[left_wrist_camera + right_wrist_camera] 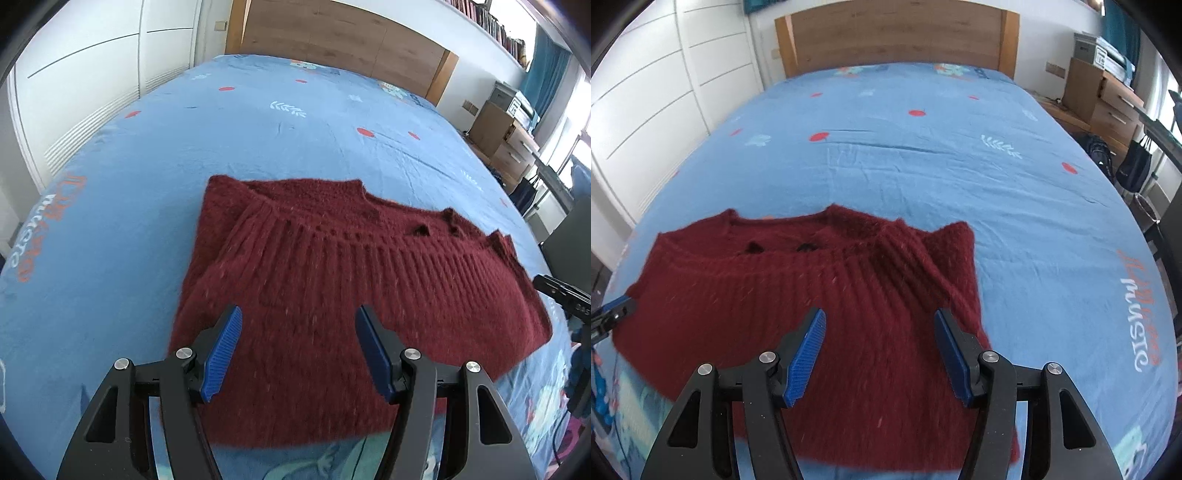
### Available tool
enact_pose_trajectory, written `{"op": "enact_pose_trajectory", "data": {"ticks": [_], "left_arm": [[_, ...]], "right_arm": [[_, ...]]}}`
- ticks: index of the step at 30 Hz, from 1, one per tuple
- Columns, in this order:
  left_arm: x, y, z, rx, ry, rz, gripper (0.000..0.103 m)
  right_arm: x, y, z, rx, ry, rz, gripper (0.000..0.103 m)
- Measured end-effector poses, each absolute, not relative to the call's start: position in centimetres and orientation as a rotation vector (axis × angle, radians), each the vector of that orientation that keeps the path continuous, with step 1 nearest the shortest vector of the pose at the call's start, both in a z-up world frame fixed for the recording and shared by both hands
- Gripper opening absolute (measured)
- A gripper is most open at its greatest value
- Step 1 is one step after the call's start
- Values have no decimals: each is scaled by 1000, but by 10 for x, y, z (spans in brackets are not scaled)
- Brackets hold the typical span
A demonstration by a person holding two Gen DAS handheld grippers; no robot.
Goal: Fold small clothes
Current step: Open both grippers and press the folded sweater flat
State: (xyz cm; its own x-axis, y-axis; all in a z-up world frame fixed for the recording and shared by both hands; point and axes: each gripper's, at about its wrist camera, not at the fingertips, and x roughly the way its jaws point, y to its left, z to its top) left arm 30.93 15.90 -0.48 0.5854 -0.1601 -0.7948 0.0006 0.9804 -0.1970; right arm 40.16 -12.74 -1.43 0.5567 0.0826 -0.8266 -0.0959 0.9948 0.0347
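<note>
A dark red knitted sweater [325,280] lies folded on the blue bed sheet [258,122], ribbed band across its middle. It also shows in the right wrist view [798,291]. My left gripper [299,317] is open and empty, hovering over the sweater's near left part. My right gripper [881,317] is open and empty, hovering over the sweater's near right part. The right gripper's tip shows at the right edge of the left wrist view [561,295]; the left gripper's tip shows at the left edge of the right wrist view [613,314].
The bed has a wooden headboard [897,33] at the far end. White wardrobe doors [646,92] stand along the left. Wooden drawers [1108,99], bags [1134,162] and a blue curtain stand on the right. The sheet [923,155] stretches beyond the sweater.
</note>
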Motion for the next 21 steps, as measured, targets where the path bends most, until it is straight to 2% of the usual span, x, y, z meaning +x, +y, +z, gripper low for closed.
{"op": "enact_pose_trajectory", "data": {"ticks": [12,21], "left_arm": [[288,146,-33,-116,959,-41,59],[285,144,-39,-99,943,-40,60]], "right_arm": [[364,-121,-65,-12,1045,105,62],[359,-132,-65,-18,1042,117,62]]}}
